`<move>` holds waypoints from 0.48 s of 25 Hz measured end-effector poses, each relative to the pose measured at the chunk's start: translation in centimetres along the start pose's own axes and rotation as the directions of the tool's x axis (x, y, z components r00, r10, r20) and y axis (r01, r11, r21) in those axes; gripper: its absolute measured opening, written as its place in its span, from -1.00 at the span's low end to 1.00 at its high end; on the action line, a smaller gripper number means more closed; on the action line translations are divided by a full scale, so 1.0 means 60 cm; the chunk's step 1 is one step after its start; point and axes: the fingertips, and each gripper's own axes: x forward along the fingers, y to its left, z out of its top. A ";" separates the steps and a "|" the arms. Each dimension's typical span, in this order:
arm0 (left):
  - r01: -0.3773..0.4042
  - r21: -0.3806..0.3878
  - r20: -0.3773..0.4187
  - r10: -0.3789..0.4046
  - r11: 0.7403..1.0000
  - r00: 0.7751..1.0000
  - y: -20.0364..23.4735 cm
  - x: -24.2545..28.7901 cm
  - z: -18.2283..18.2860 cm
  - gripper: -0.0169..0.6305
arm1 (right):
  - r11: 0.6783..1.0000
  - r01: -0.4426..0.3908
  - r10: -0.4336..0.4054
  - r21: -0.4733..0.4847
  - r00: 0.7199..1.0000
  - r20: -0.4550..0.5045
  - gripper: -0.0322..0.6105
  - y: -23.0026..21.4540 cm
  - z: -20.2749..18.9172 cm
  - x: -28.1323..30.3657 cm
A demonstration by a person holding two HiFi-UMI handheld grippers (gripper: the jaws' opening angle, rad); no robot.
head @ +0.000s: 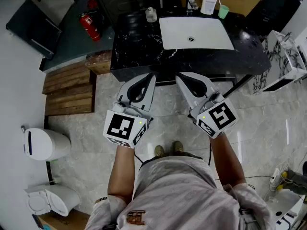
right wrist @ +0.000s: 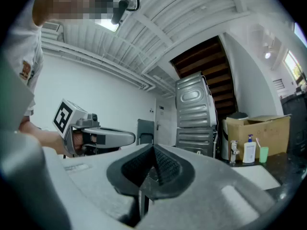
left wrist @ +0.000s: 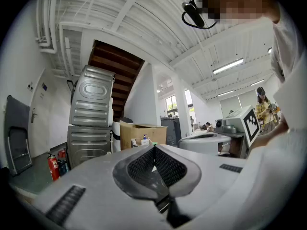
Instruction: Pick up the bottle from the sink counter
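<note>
While neither gripper is at the counter yet, the step in hand is judged to be the approach to the bottle. The black sink counter (head: pixel 139 47) carries a white basin (head: pixel 195 32), which serves as the reference for every position below.

The left gripper (head: pixel 152 75) and the right gripper (head: pixel 178 77) are held level and side by side on the near side of the basin, short of the counter's front edge. The jaws of each gripper are pressed together with nothing between them, as each gripper's own view shows.

The bottle (head: pixel 208 4), white with a blue pump, stands upright behind the basin toward its right rear corner. It sits between the tap (head: pixel 192 1) and a green cup (head: pixel 223 11). A glass jar (head: pixel 151 14) stands at the rear, to the left of the basin.

Recommended execution:
1. Use the right gripper, since the bottle is on its side of the basin.
2. Spread the jaws fully before crossing the basin, not at the bottle.
3. Travel level over the basin and straddle the bottle's body below the pump.
4. Keep the outer jaw out of the cup, which stands just beside the bottle, and the inner jaw off the tap.
5. Close firmly, then lift straight up.

A tall bottle such as this will probably tip if it is nudged before the jaws close.
</note>
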 end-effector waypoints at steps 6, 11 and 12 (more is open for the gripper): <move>-0.010 -0.008 -0.005 0.010 1.000 1.000 -0.004 0.009 -0.005 -0.95 | 1.000 -0.007 0.007 0.025 1.000 0.007 -0.89 -0.012 -0.004 -0.007; -0.029 -0.005 -0.009 0.029 1.000 1.000 -0.008 0.030 -0.004 -0.95 | 1.000 -0.018 0.018 0.023 1.000 0.012 -0.90 -0.037 0.001 -0.014; -0.033 -0.004 -0.009 0.033 0.999 0.999 -0.008 0.036 -0.003 -0.94 | 1.000 -0.021 0.020 0.022 1.000 0.014 -0.90 -0.043 0.001 -0.016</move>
